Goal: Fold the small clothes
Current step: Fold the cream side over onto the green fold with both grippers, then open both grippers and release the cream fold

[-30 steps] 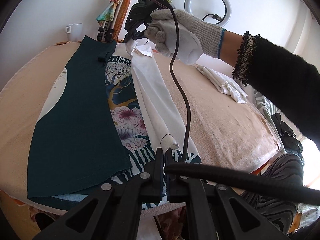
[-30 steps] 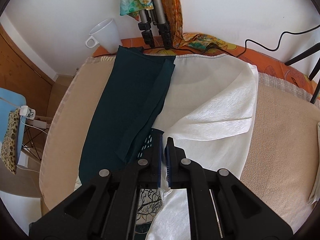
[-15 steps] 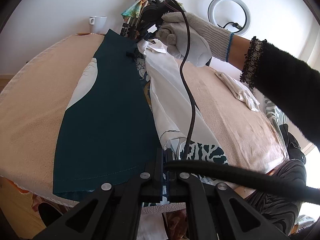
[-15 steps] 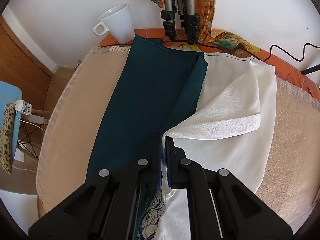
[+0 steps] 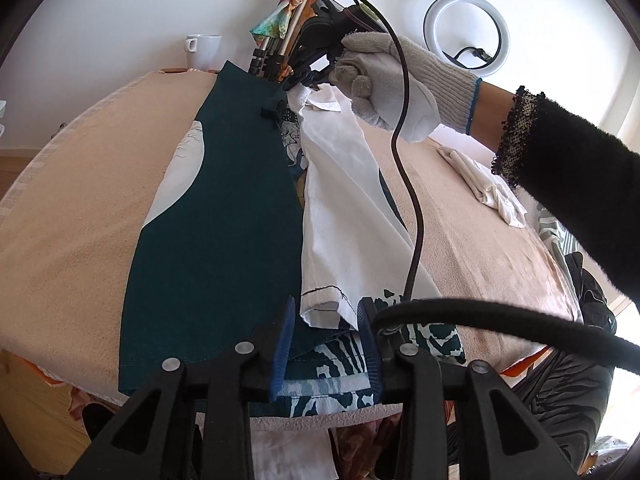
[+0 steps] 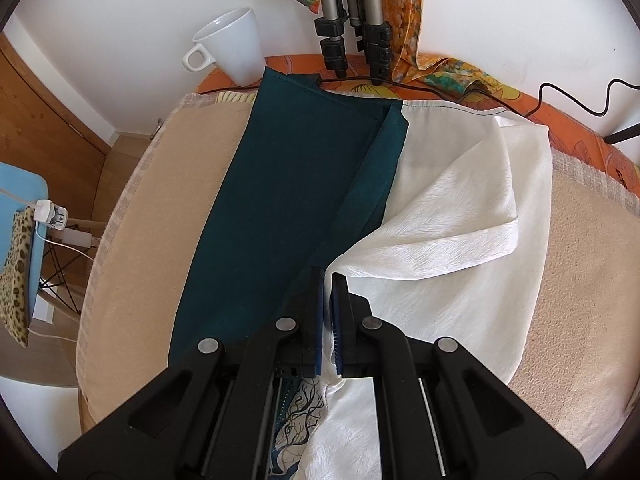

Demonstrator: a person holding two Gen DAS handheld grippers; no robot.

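A long garment of dark teal cloth with a white reverse and a printed lining [image 5: 224,220] lies on the beige towel-covered table [image 5: 80,216], its long axis running from the near table edge away to the far end by the wall. The left black two-finger gripper [image 5: 326,332] hovers at the near hem with its jaws apart, holding nothing. The right black two-finger gripper [image 6: 326,308] is clamped on the white fold at the far end, lifting it. Beyond stand a white ceramic mug [image 6: 236,46] and silver tripod legs [image 6: 352,20]. A crumpled white cloth [image 5: 488,188] lies well apart, on the table's right.
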